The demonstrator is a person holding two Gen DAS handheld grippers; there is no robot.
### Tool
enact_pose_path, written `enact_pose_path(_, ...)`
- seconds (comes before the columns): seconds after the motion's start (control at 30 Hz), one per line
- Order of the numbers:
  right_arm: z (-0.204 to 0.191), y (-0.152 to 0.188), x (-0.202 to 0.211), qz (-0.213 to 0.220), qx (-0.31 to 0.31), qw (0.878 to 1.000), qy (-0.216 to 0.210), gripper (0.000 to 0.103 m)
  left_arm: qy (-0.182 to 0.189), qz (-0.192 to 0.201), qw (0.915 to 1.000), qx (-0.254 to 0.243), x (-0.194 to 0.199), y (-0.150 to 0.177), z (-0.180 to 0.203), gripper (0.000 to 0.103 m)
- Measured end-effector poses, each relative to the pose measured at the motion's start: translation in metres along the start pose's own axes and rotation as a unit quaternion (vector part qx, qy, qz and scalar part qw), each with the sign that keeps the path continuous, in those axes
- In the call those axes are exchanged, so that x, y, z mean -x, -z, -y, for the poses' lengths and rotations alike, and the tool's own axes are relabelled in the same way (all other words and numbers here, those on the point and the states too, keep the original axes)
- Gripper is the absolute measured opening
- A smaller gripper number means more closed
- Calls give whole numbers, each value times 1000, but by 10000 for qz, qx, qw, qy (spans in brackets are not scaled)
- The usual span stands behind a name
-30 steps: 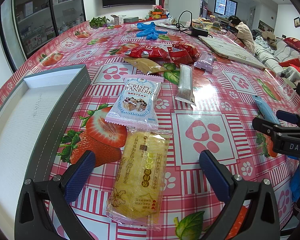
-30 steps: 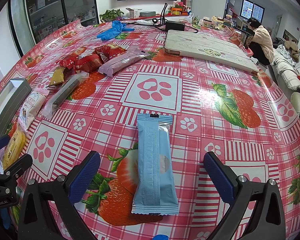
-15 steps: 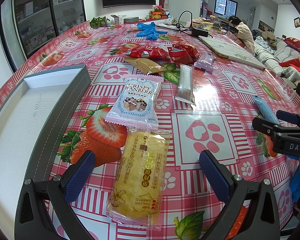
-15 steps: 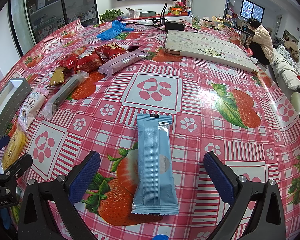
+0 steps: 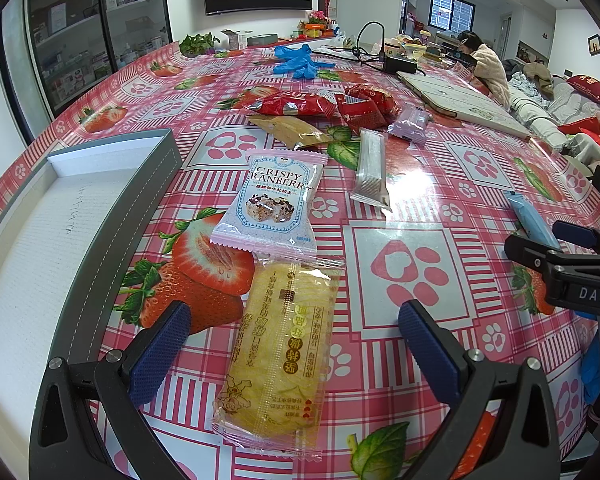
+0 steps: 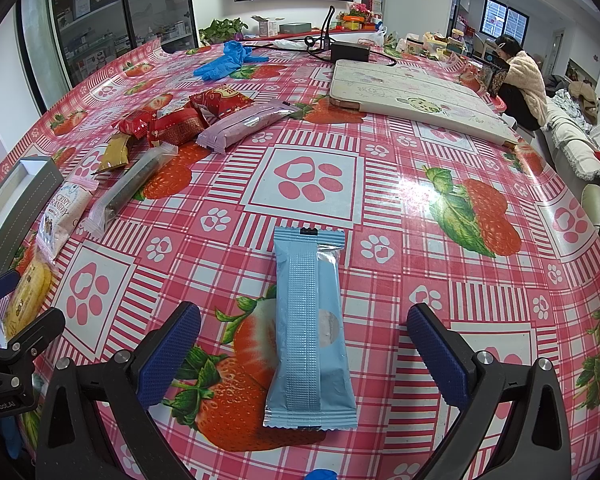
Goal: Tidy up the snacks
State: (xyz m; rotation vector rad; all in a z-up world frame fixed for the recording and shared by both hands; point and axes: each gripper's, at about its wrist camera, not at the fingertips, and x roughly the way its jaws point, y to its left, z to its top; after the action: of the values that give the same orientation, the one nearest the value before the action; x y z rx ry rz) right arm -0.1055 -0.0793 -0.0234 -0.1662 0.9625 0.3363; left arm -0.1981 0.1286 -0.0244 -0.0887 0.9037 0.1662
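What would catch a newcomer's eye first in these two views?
The loud strawberry-and-paw tablecloth fills both views. A yellow snack pack lies between the open left gripper fingers, beside a grey tray. A blue snack bar lies lengthwise between the open right gripper fingers.

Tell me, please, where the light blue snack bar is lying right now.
In the right wrist view the light blue snack bar lies flat on the tablecloth, between the open right gripper jaws.

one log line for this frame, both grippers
left gripper: open, yellow snack between fingers, untouched | right gripper: open, blue snack between fingers, untouched | tray: no snacks visible
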Motion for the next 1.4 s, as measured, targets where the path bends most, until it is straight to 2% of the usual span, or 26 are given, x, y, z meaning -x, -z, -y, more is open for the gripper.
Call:
enact_pose_path(0.93, 0, 0, 0, -8, 0, 10000, 6, 103, 24, -12, 10000, -15, 0, 2, 0, 103)
enact_pose_path(1.03, 0, -3, -1, -138, -43, 9999, 48, 103, 20, -79, 10000, -30, 1, 3, 0, 103)
enact_pose_path(1.13, -1, -12, -4, -548, -145, 9983, 113, 103, 60, -242, 9997, -83, 6, 5, 3, 101)
enact_pose_path(1.2, -2, -15, -5, -737, -172, 9970, 145, 102, 104, -339, 9993, -127, 9, 5, 5, 91)
enact_pose_path(1.27, -3, -16, -3, -810, -156, 9965, 136, 96, 173, -379, 9989, -204, 14, 3, 10, 71)
enact_pose_path(1.3, -4, -17, -1, -797, -130, 9967, 122, 83, 199, -384, 9988, -232, 15, 1, 11, 48)
enact_pose_path(1.33, -5, -18, 3, -775, -85, 9969, 94, 59, 244, -399, 9986, -262, 16, 0, 13, 39)
enact_pose_path(1.37, -8, -20, 7, -784, -33, 9969, 58, 45, 283, -450, 9982, -273, 16, -2, 14, 39)
enact_pose_path(1.4, -9, -21, 9, -832, -27, 9965, 35, 25, 315, -470, 9981, -251, 15, -3, 13, 39)
